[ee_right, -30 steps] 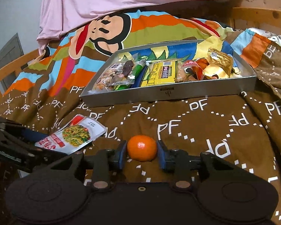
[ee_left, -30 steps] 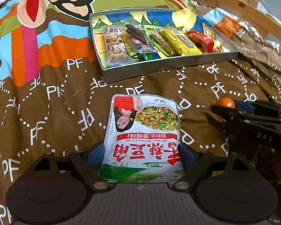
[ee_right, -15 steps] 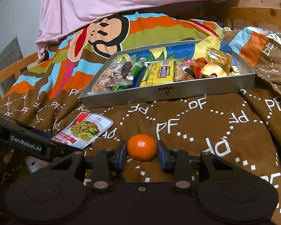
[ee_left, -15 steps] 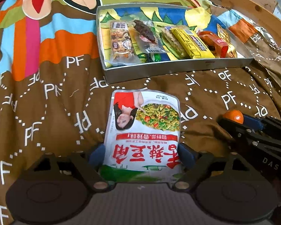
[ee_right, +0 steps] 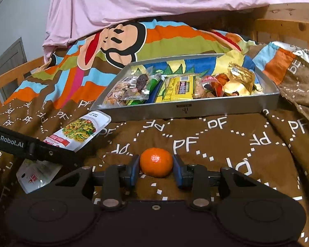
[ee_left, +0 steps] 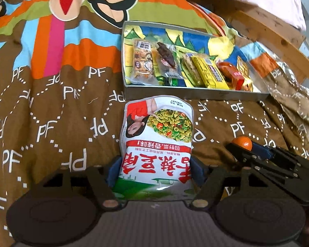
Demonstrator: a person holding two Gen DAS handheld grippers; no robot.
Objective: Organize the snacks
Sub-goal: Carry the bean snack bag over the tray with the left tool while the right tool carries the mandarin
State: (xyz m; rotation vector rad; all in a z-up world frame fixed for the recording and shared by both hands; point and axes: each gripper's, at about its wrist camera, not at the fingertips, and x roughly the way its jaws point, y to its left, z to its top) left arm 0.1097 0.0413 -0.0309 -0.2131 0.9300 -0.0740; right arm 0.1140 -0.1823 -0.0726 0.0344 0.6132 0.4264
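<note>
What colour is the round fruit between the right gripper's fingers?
Orange, a glossy mandarin; clearest in the right wrist view.

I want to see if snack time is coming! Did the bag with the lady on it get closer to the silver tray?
Yes. The bag, shut in the left tool, has moved toward the silver tray; its top edge now nearly meets the tray's front wall.

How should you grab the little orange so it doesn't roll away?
Squeeze the orange across its fat middle, coming in low over the blanket. It is round, so its widest part keeps it from slipping. The right gripper holds it that way, one finger on each side.
</note>
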